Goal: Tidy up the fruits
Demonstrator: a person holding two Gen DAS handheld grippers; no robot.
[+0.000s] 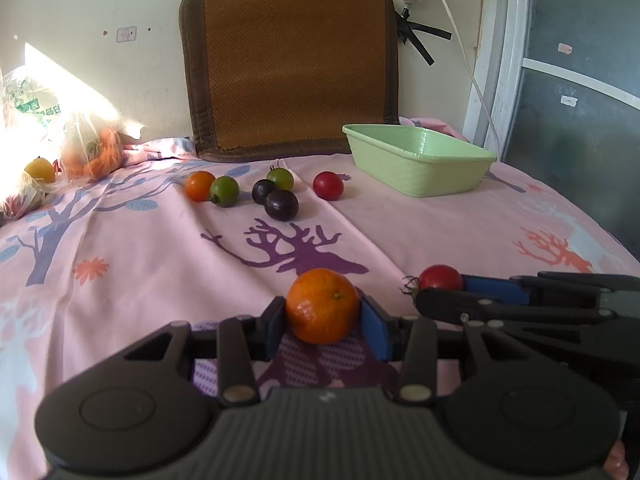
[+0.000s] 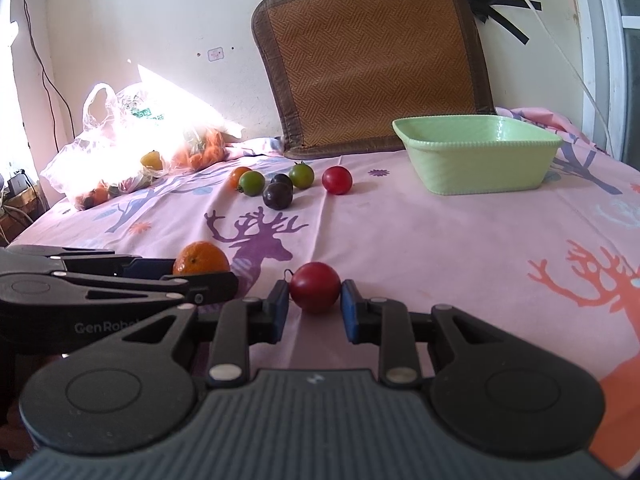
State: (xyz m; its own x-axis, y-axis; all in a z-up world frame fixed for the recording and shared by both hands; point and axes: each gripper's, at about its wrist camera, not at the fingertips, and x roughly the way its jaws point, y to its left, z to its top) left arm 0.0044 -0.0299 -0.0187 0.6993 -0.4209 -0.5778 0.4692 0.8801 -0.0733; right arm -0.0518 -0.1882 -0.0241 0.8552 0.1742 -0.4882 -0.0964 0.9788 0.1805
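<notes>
- We're working over the pink printed bedspread [image 1: 460, 224], and its folds are the worry: drop a round fruit on that soft cloth and it could roll off and away.
- Far right sits the green basin [image 1: 420, 160], empty and well apart from both hands. We judge it the likely goal, and a long carry gives a smooth fruit time to slip.
- Our left gripper [image 1: 323, 322] is clamped on the orange [image 1: 322, 306], blue pads pressing its sides. The peel is dimpled and glossy; squeeze harder and we'd bruise it.
- Our right gripper [image 2: 315, 306] is closed on the red tomato [image 2: 315, 287], near the bed's front, stem pointing left. The skin is slick and taut, so it could pop free.
- Six small fruits [image 1: 262, 192] wait mid-bed.
</notes>
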